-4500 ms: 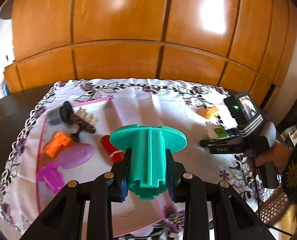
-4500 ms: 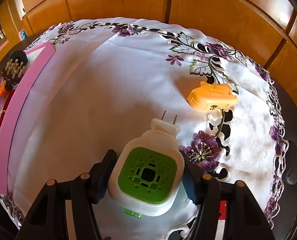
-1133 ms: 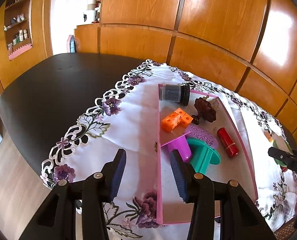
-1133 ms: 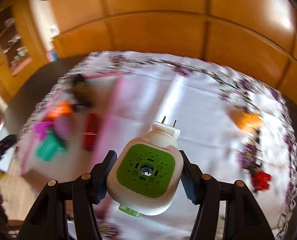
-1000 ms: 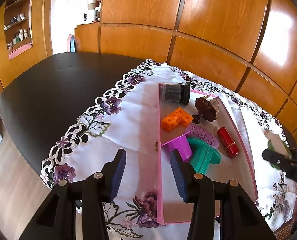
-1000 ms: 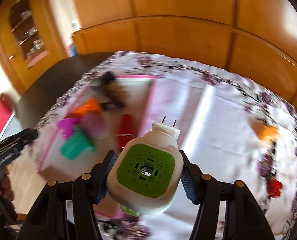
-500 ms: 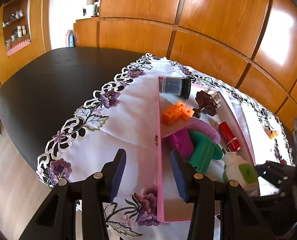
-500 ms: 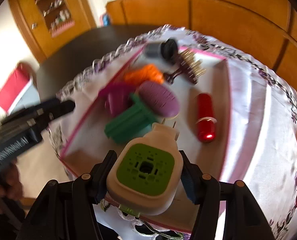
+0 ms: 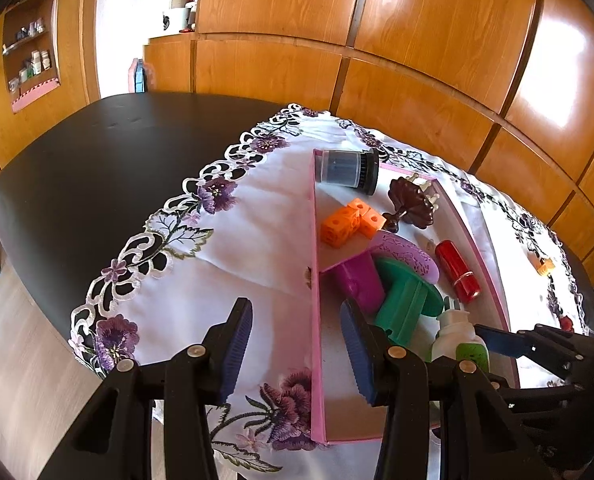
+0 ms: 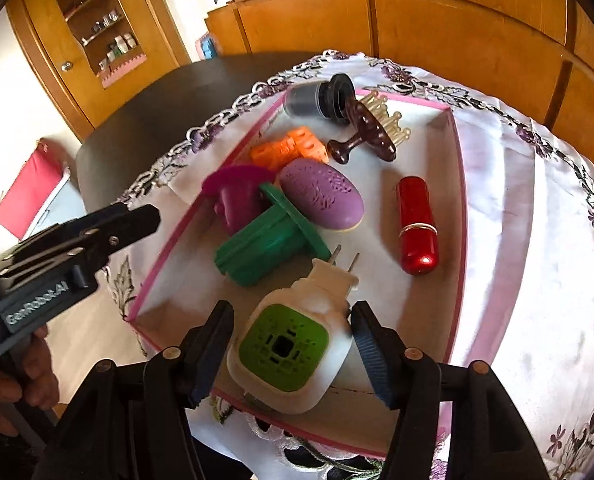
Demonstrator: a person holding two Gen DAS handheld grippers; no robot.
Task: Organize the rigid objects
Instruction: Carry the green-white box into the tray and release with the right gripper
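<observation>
**Plug-in lands in the pink tray**

A dark table (image 9: 97,152) fills the left of the left wrist view, with a white embroidered cloth (image 9: 233,264) spread over it. On the cloth, centre right, sits the shallow pink tray (image 10: 457,208).

Low in the right wrist view, the right gripper (image 10: 291,356) straddles the white and green plug-in (image 10: 293,340), which lies at the tray's near end with its prongs pointing up the frame. The jaws are closing, yet a gap shows between each pad and the plug-in.

The left gripper (image 9: 295,350), bottom centre of its own view, hangs over the cloth just beside the tray's left wall, jaws moderately apart and empty.

Above the plug-in lie a green spool (image 10: 269,240), a purple oval case (image 10: 321,196), a red tube (image 10: 416,224) and orange blocks (image 10: 289,148).
</observation>
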